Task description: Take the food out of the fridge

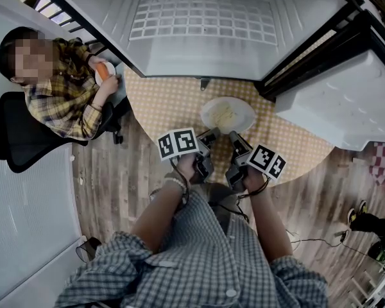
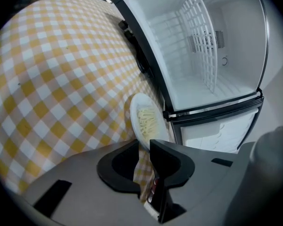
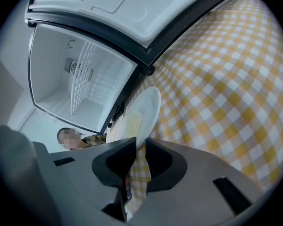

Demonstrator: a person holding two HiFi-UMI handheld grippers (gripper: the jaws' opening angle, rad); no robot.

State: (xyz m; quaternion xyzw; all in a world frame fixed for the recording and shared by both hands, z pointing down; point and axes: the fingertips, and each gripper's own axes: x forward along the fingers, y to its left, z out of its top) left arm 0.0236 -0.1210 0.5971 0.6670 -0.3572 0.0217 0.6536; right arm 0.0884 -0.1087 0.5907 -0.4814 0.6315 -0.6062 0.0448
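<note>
A white plate (image 1: 228,115) of pale noodles rests on the yellow checked table (image 1: 289,140), just in front of the open fridge (image 1: 205,50). My left gripper (image 1: 212,135) is at the plate's near rim on the left and my right gripper (image 1: 234,136) is at the near rim on the right. In the left gripper view the plate (image 2: 146,119) reaches into the mouth of the left gripper (image 2: 144,147), with checked cloth showing in the gap beside the rim. In the right gripper view the plate (image 3: 141,112) runs in between the tips of the right gripper (image 3: 140,145); whether they press on it is hidden.
The fridge compartment stands bare, with a white wire shelf (image 1: 202,21) at its back. Its open door (image 1: 346,101) juts out at the right. A person in a plaid shirt (image 1: 64,88) sits at the table's left. Wooden floor (image 1: 115,185) lies beneath me.
</note>
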